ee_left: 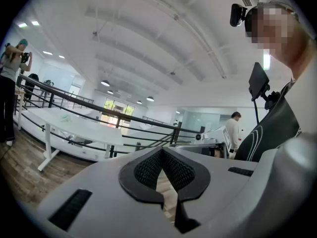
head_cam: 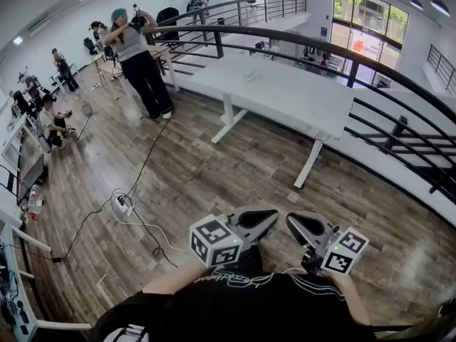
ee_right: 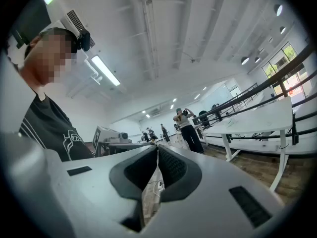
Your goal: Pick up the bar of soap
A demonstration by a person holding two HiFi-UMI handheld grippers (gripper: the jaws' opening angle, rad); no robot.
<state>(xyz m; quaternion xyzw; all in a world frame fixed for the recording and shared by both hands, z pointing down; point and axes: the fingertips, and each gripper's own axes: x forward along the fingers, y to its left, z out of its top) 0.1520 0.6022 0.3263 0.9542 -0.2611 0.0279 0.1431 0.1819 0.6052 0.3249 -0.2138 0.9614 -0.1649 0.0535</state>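
Nearest, along the bottom edge of the head view: black shirt (head_cam: 242,305) with white script across the chest, upside down and too curled to read. Just above it, left gripper (head_cam: 269,219) and right gripper (head_cam: 292,223), tips angled toward each other, near but apart. Left gripper: jaws fully together, ribbed pads meeting at the tip, nothing between them. Right gripper: likewise closed at the tip, only a thin slit lower down, empty too. Probably a resting pose, tucked against the body and aimed level across the room rather than at any object; reads as a task not yet begun. Marker cubes (head_cam: 215,239) on each gripper: black-and-white square patterns only, no letters.

Beyond, wooden floor (head_cam: 214,177). At lower left, a power strip (head_cam: 122,205) with cables trailing off, presumably feeding equipment at the left edge. Mid-frame, a white desk (head_cam: 299,98) set along a black railing (head_cam: 353,72). On its far part, a small pale thing (head_cam: 251,75), too small to name. Bar of soap: in no view; cannot say where. Likely next: walking over to its place before opening either gripper.

Upper left, a standing person (head_cam: 139,63) with arms raised. Far upper right, windows (head_cam: 370,13). No legible signs anywhere.
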